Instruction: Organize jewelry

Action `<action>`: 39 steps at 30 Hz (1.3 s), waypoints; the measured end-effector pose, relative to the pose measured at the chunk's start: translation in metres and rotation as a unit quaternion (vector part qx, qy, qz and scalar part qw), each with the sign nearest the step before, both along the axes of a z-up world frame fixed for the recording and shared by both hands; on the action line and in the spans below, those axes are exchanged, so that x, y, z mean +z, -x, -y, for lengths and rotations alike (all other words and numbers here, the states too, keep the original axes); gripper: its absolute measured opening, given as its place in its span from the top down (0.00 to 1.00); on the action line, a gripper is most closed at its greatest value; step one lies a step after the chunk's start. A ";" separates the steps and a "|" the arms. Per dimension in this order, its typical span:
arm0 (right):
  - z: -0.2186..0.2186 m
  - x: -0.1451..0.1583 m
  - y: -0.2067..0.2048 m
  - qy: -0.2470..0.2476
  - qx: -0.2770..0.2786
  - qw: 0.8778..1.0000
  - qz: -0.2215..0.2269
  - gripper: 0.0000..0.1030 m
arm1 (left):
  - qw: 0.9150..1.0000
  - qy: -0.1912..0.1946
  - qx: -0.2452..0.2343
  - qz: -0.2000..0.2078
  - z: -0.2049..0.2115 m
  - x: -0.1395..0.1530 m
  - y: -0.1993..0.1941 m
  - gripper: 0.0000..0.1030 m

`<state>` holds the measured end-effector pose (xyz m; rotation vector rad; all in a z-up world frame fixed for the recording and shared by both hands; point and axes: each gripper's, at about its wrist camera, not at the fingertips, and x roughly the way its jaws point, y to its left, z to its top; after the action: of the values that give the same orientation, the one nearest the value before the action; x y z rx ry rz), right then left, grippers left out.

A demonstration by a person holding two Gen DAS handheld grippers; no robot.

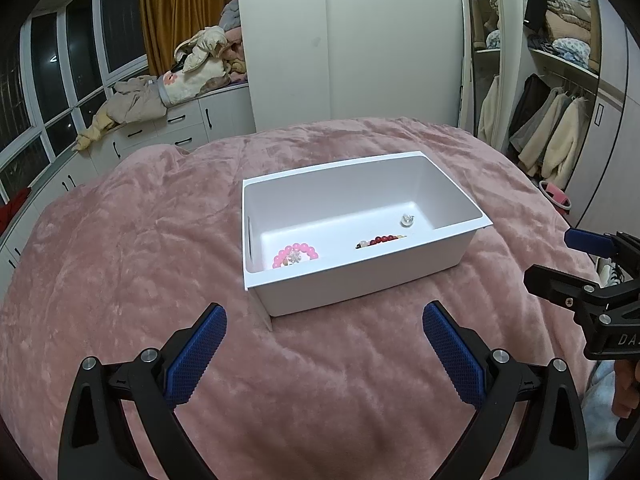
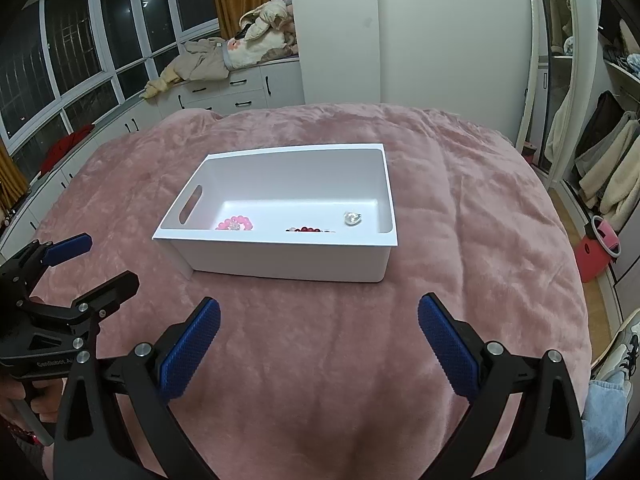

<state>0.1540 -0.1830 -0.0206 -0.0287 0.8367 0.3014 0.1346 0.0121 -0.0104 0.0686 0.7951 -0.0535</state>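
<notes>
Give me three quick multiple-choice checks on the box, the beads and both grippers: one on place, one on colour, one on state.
1. Where does the pink bracelet lie?
A. in the box, at its handle end
B. on the blanket
C. in the left gripper

2. What colour are the beads in the middle of the box?
A. green
B. dark red
C. yellow

3. How do the grippers stand?
A. both shut
B. left shut on the crystal
C. both open, empty

Key: 1 A, the bracelet rests on the box floor near the slot handle. 2 B, the strand shows dark red in both views. 3 C, the left gripper and right gripper show wide gaps with nothing between the pads.
</notes>
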 end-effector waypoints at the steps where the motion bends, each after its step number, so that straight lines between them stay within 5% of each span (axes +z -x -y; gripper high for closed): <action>1: 0.000 -0.001 0.000 0.000 0.001 1.000 0.000 0.05 | 1.000 0.000 0.001 0.000 0.000 0.000 0.000 0.04; 39: 0.002 -0.017 0.012 -0.028 0.011 0.999 0.023 0.05 | 1.000 -0.004 0.006 -0.013 0.004 -0.014 0.000 0.04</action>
<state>0.1421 -0.1853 -0.0374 0.0073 0.7823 0.3427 0.1347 0.0085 -0.0247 0.0712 0.8215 -0.0401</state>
